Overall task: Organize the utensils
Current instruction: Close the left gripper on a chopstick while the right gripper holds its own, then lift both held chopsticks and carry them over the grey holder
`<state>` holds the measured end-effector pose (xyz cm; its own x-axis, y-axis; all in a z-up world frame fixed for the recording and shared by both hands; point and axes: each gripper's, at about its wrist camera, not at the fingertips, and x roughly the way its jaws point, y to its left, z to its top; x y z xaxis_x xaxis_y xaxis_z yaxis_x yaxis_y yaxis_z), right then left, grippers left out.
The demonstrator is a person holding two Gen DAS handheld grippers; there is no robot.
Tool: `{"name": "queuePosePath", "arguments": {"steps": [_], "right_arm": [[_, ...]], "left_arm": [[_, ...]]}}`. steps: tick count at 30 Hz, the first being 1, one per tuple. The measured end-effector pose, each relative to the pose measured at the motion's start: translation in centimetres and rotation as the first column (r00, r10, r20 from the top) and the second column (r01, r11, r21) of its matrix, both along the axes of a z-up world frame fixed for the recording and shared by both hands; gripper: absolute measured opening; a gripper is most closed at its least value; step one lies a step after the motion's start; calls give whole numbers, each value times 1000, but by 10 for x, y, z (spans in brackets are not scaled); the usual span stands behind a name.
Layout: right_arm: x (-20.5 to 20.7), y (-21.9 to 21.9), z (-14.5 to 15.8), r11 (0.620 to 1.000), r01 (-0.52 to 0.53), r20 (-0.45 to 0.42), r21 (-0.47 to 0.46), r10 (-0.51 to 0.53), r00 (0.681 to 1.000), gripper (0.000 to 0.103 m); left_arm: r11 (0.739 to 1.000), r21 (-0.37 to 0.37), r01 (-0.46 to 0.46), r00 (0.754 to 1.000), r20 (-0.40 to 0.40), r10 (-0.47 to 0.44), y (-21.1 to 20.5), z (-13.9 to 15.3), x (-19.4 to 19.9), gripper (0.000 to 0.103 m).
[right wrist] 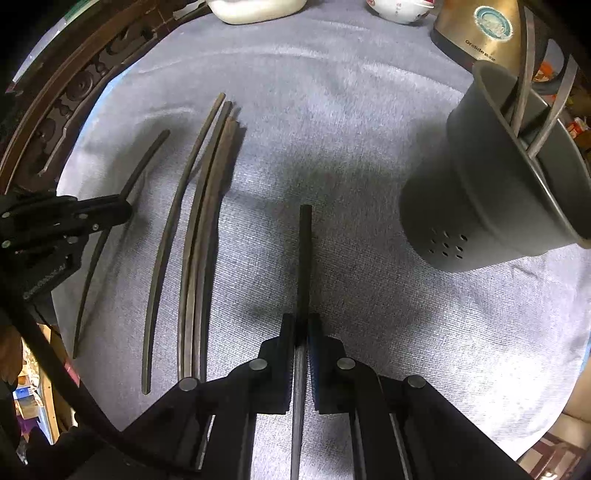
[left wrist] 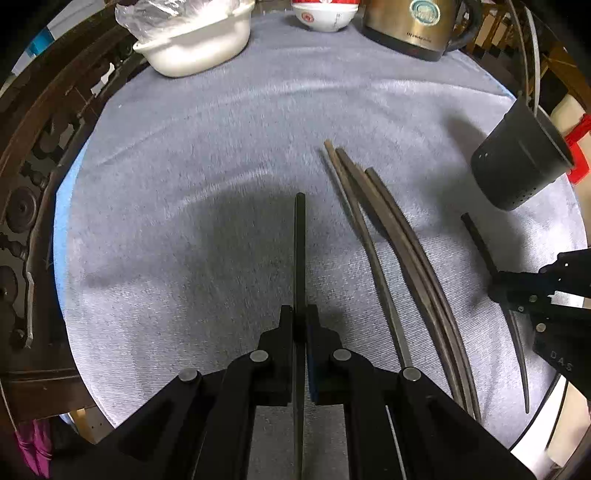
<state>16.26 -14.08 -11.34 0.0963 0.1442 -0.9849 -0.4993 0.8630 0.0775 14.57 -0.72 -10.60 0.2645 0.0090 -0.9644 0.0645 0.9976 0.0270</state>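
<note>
My left gripper [left wrist: 300, 314] is shut on a dark chopstick [left wrist: 300, 251] that points away over the grey cloth [left wrist: 184, 166]. Three more chopsticks [left wrist: 388, 251] lie side by side just to its right. At the right edge of the left wrist view, my right gripper [left wrist: 496, 290] is shut on another chopstick [left wrist: 476, 236]. The right wrist view shows that right gripper [right wrist: 303, 321] clamping its chopstick [right wrist: 304, 258]. A dark grey perforated utensil holder [right wrist: 498, 192] stands to the right with a few sticks [right wrist: 524, 92] in it. The left gripper [right wrist: 125, 210] is at the left.
A white basin [left wrist: 199, 48] with a plastic bag, a red and white bowl [left wrist: 325, 16] and a metal kettle [left wrist: 413, 26] stand along the far edge. The carved dark wooden table rim [left wrist: 37, 147] curves round the left of the cloth.
</note>
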Motion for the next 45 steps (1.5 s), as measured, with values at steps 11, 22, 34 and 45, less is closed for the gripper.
{"name": "queuePosePath", "arguments": {"steps": [11, 22, 34, 45], "right_arm": [[-29, -26, 45, 980, 99, 166, 171, -128, 978, 7], [-75, -91, 128, 840, 222, 590, 495, -513, 623, 7], [-118, -89, 119, 851, 204, 733, 484, -521, 436, 7], [-168, -115, 124, 831, 219, 697, 512, -551, 459, 8]], "left_arm": [[971, -215, -108, 949, 267, 165, 33, 77, -19, 5], [906, -368, -210, 644, 645, 411, 57, 121, -53, 5], [925, -297, -239, 602, 702, 381, 59, 103, -92, 6], [913, -350, -212, 622, 672, 402, 68, 104, -130, 7]]}}
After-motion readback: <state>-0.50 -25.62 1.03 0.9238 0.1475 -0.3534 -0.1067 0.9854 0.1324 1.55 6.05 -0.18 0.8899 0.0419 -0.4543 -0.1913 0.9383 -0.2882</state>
